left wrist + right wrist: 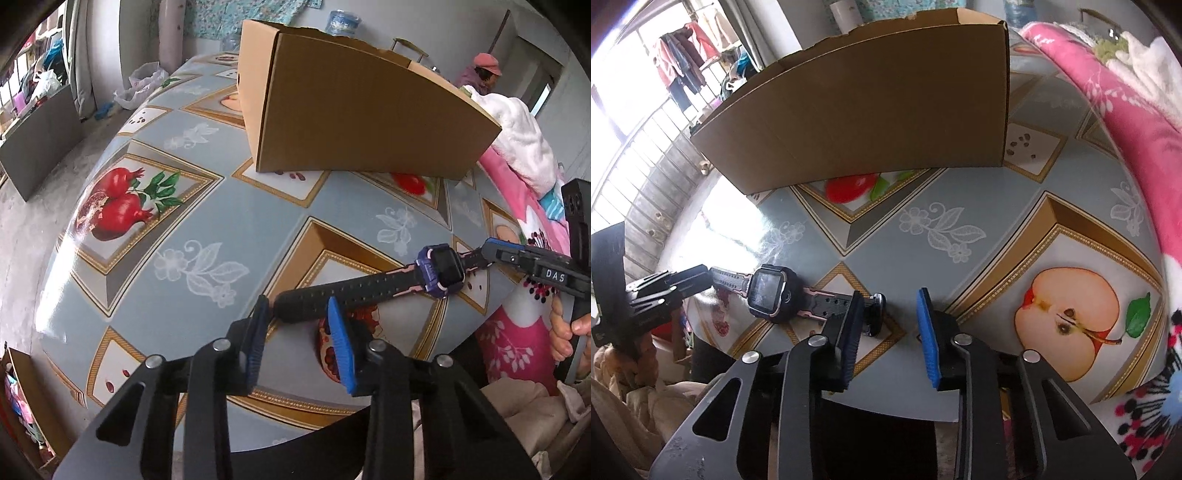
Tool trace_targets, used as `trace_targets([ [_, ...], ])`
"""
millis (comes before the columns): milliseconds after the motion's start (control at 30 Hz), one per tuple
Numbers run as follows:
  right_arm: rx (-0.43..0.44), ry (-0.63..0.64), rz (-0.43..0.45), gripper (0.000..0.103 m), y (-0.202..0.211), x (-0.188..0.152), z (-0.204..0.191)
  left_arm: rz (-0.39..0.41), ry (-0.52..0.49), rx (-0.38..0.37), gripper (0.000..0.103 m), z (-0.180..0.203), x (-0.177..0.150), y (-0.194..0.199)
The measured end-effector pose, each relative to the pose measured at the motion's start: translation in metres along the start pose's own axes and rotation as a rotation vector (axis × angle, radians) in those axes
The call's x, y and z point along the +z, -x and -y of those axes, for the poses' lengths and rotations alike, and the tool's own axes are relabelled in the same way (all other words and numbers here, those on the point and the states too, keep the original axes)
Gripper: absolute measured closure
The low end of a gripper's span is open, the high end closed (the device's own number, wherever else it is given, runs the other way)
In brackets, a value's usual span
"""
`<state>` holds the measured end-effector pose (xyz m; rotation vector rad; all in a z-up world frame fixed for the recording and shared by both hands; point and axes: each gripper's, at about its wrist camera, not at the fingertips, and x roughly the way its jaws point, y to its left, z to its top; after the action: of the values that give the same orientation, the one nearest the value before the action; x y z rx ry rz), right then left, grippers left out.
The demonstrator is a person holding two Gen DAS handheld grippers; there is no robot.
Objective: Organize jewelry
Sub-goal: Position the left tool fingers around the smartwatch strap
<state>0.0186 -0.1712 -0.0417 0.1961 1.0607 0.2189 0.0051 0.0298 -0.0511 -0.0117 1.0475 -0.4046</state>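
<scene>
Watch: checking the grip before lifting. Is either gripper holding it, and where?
Not clearly. The watch lies flat on the table; right gripper straddles its buckle end with a gap; left gripper its strap tip, contact unclear.

The cardboard box (369, 110) hides its own inside; the watch (768, 295) screen looks blank, perhaps glare.
</scene>
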Motion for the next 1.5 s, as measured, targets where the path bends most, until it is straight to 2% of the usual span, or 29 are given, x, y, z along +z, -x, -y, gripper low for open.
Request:
trace_targets([
  [100, 0.02, -0.005, -0.007, 0.089, -0.002, 0.0, -0.001, -0.001, 0.021, -0.015, 0.071, -0.003, 0.0, 0.0],
  [400, -0.002, 0.007, 0.004, 0.09, -0.002, -0.001, -0.005, 0.032, 0.117, -0.134, 0.071, -0.019, 0.001, 0.008],
  [667, -0.01, 0.013, 0.005, 0.09, -0.004, -0.001, -0.008, 0.112, 0.157, -0.275, 0.071, -0.023, 0.005, 0.025],
  [967, -0.008, 0.014, 0.005, 0.09, -0.003, -0.001, -0.008, 0.112, 0.131, -0.294, 0.07, -0.013, 0.007, 0.019],
  [1100, -0.007, 0.015, 0.005, 0.09, -0.003, -0.001, -0.007, 0.119, 0.164, -0.308, 0.07, -0.018, 0.008, 0.013],
  [1267, -0.006, 0.014, 0.006, 0.09, -0.003, 0.0, -0.008, 0.119, 0.218, -0.359, 0.07, -0.025, 0.007, 0.004],
  [1500, -0.006, 0.013, 0.008, 0.09, -0.003, 0.0, -0.007, 0.136, 0.258, -0.362, 0.069, -0.032, 0.006, 0.005],
])
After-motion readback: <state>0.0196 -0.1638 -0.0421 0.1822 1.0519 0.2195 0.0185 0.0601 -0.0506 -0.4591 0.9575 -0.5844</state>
